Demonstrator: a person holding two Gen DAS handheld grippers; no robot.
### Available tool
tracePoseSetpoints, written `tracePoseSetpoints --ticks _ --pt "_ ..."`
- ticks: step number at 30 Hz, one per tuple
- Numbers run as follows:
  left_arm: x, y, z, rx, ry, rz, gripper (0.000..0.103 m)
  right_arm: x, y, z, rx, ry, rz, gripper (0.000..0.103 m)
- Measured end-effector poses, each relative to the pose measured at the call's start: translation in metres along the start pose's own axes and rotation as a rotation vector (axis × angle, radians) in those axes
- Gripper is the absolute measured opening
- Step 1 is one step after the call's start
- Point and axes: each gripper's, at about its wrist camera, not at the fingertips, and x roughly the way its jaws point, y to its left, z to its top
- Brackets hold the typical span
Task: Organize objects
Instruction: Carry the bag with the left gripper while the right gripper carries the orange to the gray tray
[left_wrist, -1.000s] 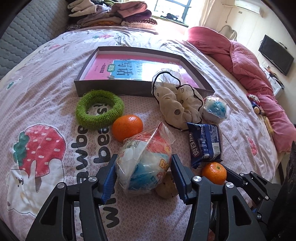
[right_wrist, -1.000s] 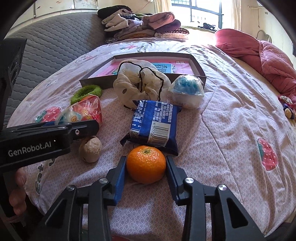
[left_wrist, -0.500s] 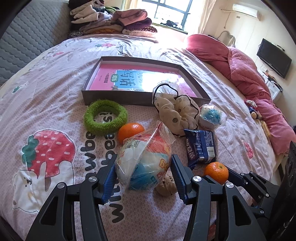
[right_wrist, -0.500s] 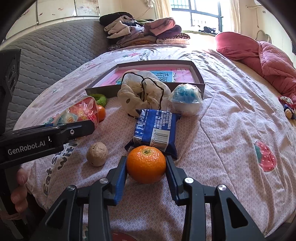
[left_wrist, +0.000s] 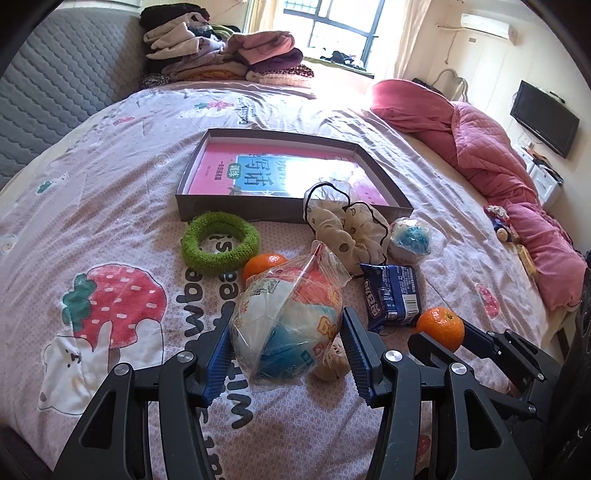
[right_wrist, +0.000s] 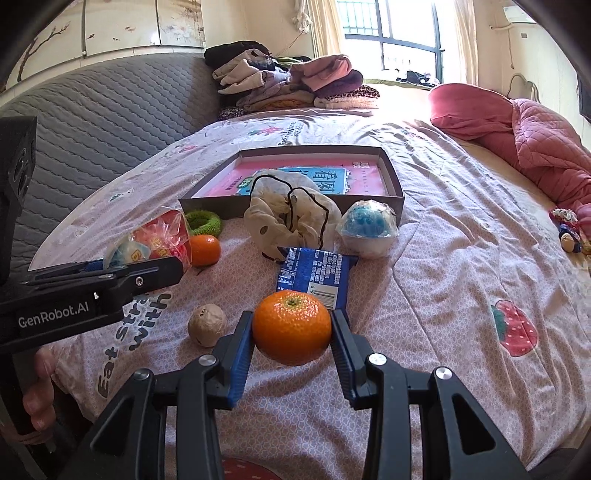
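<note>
Both grippers have risen since a second ago: the bed looks farther below, and more of the room shows. Each grip is unchanged.

The left gripper stands fairly wide, its blue pads clamped on a clear bag of red, white and blue toys, crinkled and knotted at the top. The right gripper, narrower, pinches an orange, glossy with a green stem scar.

Ahead of the left gripper lie a second orange, a green ring and the box. Just beyond the right gripper lies a blue packet; a walnut sits beside its left finger.
</note>
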Motion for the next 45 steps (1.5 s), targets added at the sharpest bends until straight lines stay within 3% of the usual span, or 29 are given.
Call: tracePoseSetpoints --ticks 23,45 --pt "-0.004 0.004 0.013 0.002 -0.08 0.069 0.057 0.001 0.005 0.05 -0.048 -0.09 0.002 0.04" --pt "0.024 0.002 0.061 0.04 -0.093 0.076 0.057 0.029 -0.002 0.086 -0.046 -0.091 0.016 0.04"
